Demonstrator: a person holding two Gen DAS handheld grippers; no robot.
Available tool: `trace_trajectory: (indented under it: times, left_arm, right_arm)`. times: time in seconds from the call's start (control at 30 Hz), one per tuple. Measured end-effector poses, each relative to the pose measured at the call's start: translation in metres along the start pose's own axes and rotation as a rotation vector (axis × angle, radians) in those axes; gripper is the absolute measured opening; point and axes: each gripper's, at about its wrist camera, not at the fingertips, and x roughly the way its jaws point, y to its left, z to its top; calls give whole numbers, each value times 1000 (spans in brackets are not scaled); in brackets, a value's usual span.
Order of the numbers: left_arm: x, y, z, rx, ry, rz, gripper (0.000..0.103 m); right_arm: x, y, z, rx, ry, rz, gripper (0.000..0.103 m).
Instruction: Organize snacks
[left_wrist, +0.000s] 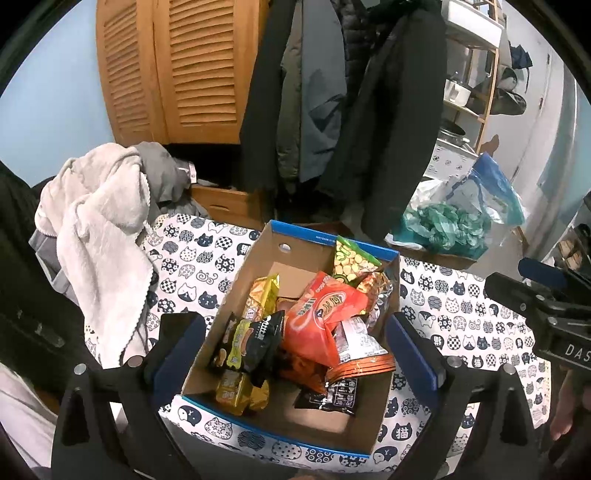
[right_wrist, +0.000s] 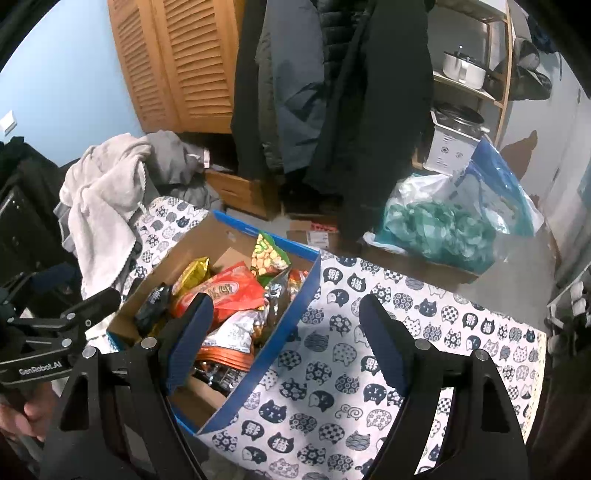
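A cardboard box with a blue rim (left_wrist: 255, 430) stands on the cat-print cloth, with several snack packs inside. Among them are a red-orange bag (left_wrist: 325, 317), a green pea bag (left_wrist: 351, 258), a black pack (left_wrist: 258, 339) and a gold pack (left_wrist: 240, 395). My left gripper (left_wrist: 297, 343) hovers over the box, open wide, its blue pads (left_wrist: 177, 347) touching nothing. My right gripper (right_wrist: 288, 336) is open at the box's (right_wrist: 288, 314) right wall, with one finger over the snacks, the other over the cloth, and nothing held. Each view shows the other gripper at its edge.
The cat-print tablecloth (right_wrist: 369, 350) stretches right of the box. A white fleece heap (left_wrist: 99, 229) lies at the left, touching the table. Dark coats (left_wrist: 314, 92) hang behind, beside a louvred wooden cabinet (left_wrist: 177, 66). A bag of teal plastic (left_wrist: 443, 225) sits at the back right.
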Motion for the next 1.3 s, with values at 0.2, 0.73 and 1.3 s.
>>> trace_trajectory:
  times: [0.2, 0.73, 1.3]
  left_arm:
    - [3, -2, 0, 2, 17, -7, 99]
    - [5, -11, -3, 43, 13, 7, 99]
    - [5, -10, -3, 35, 18, 8, 99]
  right_arm:
    - [0, 1, -1, -2, 0, 0, 81]
    - [2, 4, -2, -2, 7, 3, 81]
    - [3, 5, -7, -10, 16, 8, 81]
